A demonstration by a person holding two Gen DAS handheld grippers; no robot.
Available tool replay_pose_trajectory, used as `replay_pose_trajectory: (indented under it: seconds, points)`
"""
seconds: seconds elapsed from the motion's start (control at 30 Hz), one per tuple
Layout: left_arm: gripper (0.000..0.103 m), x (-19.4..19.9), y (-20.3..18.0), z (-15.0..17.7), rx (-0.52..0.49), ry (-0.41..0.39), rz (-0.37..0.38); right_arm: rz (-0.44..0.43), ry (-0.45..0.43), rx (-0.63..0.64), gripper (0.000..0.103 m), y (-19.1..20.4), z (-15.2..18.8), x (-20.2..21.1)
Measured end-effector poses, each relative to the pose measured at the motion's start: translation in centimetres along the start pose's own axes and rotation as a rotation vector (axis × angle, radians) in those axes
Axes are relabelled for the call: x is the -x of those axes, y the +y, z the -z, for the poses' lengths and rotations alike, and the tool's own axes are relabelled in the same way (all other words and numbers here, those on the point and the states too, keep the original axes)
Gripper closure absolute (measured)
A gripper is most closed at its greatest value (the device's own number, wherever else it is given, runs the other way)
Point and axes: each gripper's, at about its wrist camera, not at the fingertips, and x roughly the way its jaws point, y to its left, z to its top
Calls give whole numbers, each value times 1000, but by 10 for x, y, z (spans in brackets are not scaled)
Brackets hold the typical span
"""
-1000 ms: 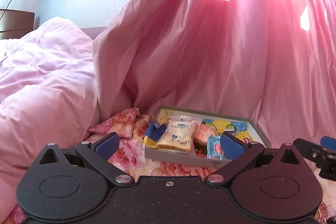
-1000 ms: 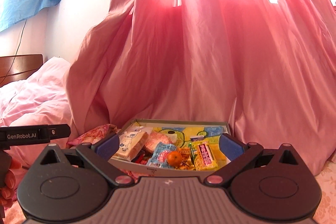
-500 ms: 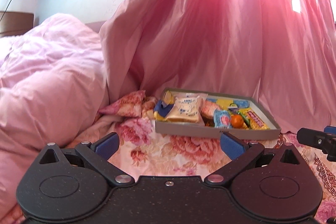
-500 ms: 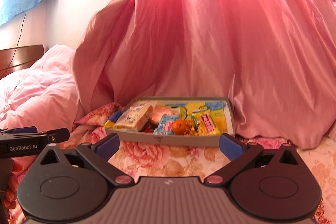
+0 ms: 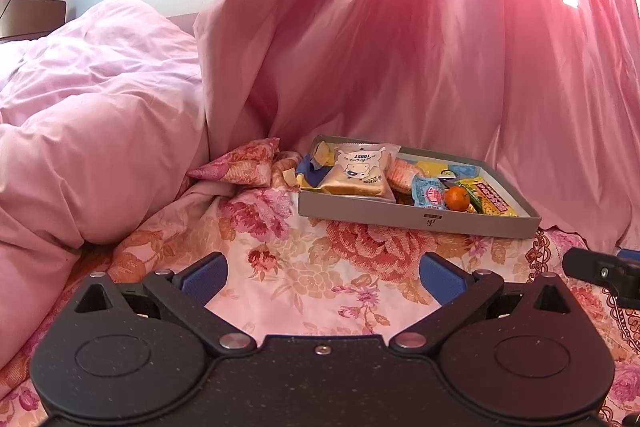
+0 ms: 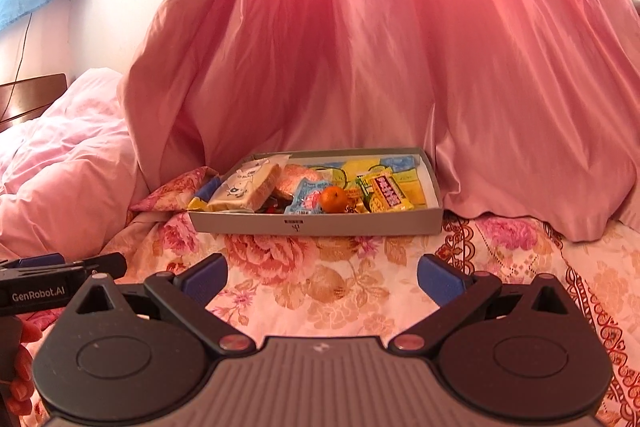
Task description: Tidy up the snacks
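A shallow grey box [image 5: 416, 217] [image 6: 316, 223] sits on the floral bedspread in front of the pink curtain. It holds several snacks: a white toast packet [image 5: 358, 173] [image 6: 244, 187], a small orange [image 5: 457, 197] [image 6: 334, 199], a blue packet [image 5: 428, 193] [image 6: 306, 197] and a yellow packet [image 5: 494, 201] [image 6: 386, 193]. My left gripper [image 5: 323, 277] is open and empty, well back from the box. My right gripper [image 6: 322, 277] is open and empty, also back from the box.
A pink duvet [image 5: 92, 115] is piled at the left. A pink curtain [image 6: 400, 47] hangs behind the box. A floral pillow corner [image 5: 244, 165] lies left of the box. The other gripper's tip shows at the edge of each view [image 5: 600, 271] [image 6: 60, 275].
Both grippers have pulled back from the box, which now looks smaller and farther off. More floral bedspread shows in front of it. Both stay open.
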Motion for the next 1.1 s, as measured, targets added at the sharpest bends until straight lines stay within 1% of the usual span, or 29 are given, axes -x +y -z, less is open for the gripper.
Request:
replay_pose_trajectory:
  seconds: [0.27,1.1]
  points:
    - [1,-6,6,1,15,8,0,17,24,-18,0,-1,2,-6]
    - [1,-8,7,1,17,7,-2,16,28,-12,0,2,3,-8]
